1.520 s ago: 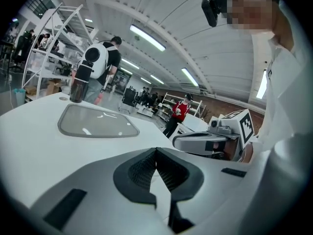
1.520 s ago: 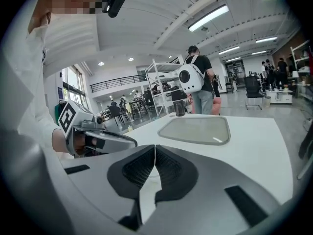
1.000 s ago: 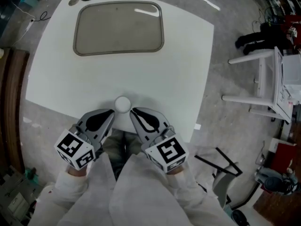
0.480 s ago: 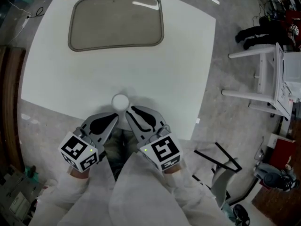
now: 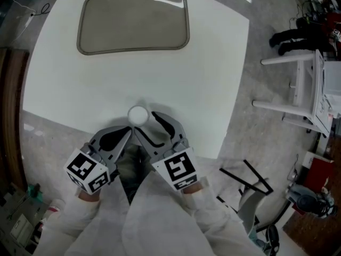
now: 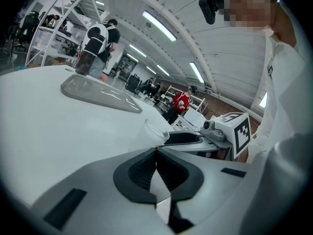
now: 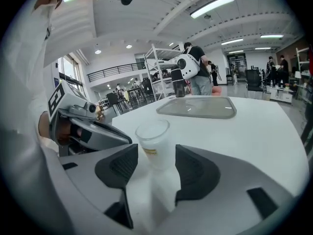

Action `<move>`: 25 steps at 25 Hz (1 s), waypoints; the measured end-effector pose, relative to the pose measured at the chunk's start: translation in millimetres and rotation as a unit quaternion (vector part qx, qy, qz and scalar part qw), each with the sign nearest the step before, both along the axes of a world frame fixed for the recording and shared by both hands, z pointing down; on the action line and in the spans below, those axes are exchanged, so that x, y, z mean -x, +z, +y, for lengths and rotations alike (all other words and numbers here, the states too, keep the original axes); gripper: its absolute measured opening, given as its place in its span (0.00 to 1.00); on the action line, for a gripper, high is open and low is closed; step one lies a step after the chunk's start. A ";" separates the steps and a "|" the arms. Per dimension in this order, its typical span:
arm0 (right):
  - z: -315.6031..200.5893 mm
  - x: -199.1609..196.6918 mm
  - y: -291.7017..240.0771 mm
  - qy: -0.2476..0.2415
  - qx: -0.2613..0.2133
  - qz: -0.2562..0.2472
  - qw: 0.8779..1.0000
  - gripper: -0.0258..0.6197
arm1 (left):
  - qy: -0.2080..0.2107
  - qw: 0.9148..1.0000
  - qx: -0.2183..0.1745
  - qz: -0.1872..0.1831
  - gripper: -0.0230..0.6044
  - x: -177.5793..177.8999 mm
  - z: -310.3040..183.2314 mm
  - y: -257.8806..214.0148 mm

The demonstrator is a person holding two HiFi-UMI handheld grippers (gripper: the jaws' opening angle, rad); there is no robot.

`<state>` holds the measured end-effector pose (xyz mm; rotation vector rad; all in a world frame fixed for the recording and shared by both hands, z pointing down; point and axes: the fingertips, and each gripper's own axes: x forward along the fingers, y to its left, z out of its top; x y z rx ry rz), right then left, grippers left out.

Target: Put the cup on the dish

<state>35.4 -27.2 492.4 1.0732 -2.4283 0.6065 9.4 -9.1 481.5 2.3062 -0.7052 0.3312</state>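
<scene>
A clear plastic cup stands upright near the front edge of the white table. The dish, a grey rounded tray, lies at the far side. My right gripper points at the cup and its jaws are opening. The cup stands between their tips, and the pads do not press on it. My left gripper sits just left of the cup, shut and empty.
A dark bottle stands beyond the tray's far left corner. A white chair stands on the floor to the right of the table. People stand among shelves in the background.
My right gripper's jaws have spread from shut to open, and it has edged left so that the cup is between the tips. The left gripper has hardly moved.
</scene>
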 end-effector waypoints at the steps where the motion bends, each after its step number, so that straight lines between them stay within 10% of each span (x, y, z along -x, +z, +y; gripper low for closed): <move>1: -2.1 1.5 0.8 -0.003 -0.004 0.005 1.000 0.40 | -0.002 1.000 0.000 -0.001 0.05 1.7 -1.7 0.1; 25: -23.0 20.7 10.0 -0.024 -0.029 0.026 0.999 0.43 | -0.040 0.999 0.010 -0.005 0.05 18.8 -12.7 3.1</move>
